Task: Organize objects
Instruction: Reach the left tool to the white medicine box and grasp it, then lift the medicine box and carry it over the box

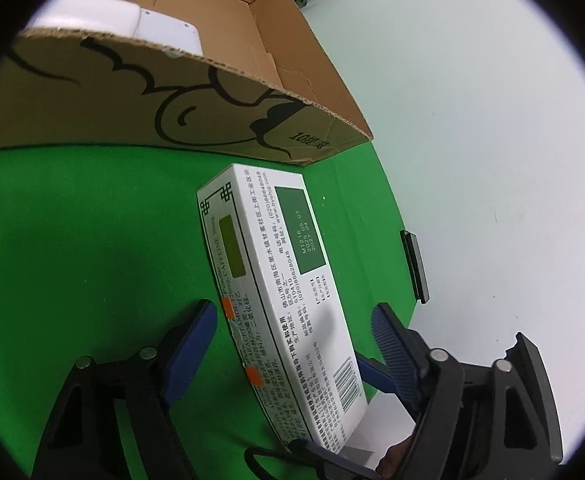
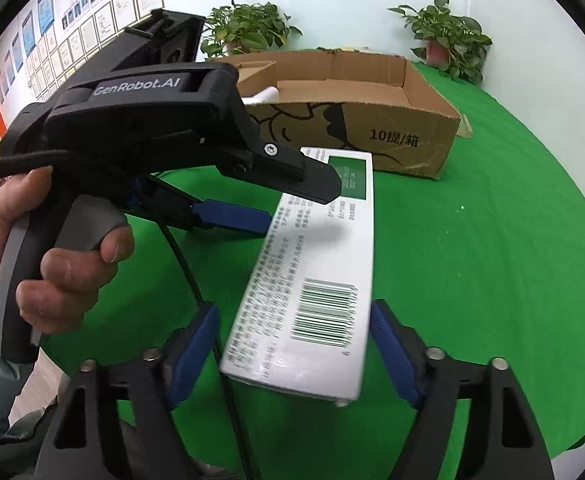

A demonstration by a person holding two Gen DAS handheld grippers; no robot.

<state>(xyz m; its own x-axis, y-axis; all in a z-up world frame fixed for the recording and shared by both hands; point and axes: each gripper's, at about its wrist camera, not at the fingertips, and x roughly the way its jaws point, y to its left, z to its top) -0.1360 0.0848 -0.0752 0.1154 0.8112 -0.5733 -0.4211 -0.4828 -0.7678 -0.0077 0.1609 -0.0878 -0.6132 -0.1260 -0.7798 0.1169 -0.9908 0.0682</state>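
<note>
A long white medicine box (image 1: 280,300) with green panels and a barcode lies on the green table cloth, also in the right wrist view (image 2: 316,288). My left gripper (image 1: 294,320) is open, its blue pads on either side of the box's near half. My right gripper (image 2: 292,320) is open too, its pads flanking the box's barcode end. The left gripper's body (image 2: 164,120) reaches over the box from the left. An open cardboard box (image 1: 196,92) stands just beyond, also in the right wrist view (image 2: 356,112), with a white object (image 1: 104,16) inside.
The green cloth (image 2: 492,240) covers a round table whose edge curves at the right. A dark flat object (image 1: 414,264) sits at that edge. Potted plants (image 2: 448,36) stand behind the cardboard box. A hand (image 2: 52,272) holds the left gripper's handle.
</note>
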